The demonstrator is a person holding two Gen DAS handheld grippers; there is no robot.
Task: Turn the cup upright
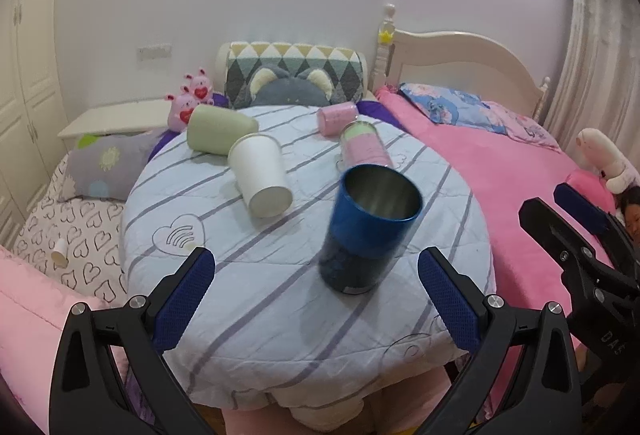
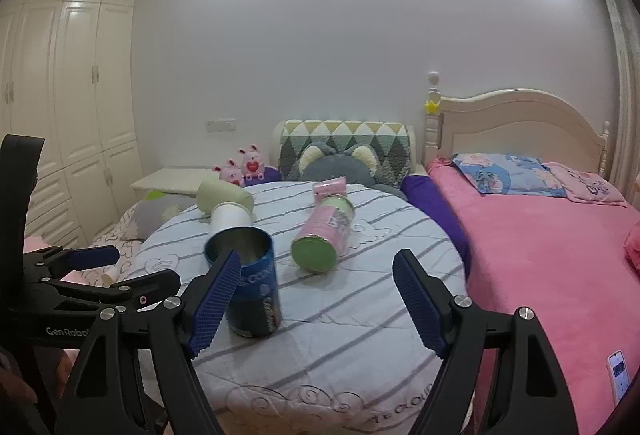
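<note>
A blue cup [image 1: 368,231] with a metal inside stands upright, mouth up, on the round table [image 1: 280,315] covered by a striped cloth. It also shows in the right wrist view [image 2: 250,281]. My left gripper [image 1: 316,287] is open and empty, with the blue cup just ahead between its fingers, not touching. My right gripper [image 2: 316,299] is open and empty, its left finger in front of the blue cup. A white cup [image 1: 262,175], a green cup [image 1: 220,129], a pink cup [image 1: 338,119] and a pink-and-green cup [image 2: 326,235] lie on their sides.
A pink bed [image 2: 552,255] with a cream headboard stands to the right. Pillows and plush toys [image 1: 192,103] lie behind the table. A phone [image 2: 619,375] lies on the bed at the right. Cream wardrobes [image 2: 72,83] line the left wall.
</note>
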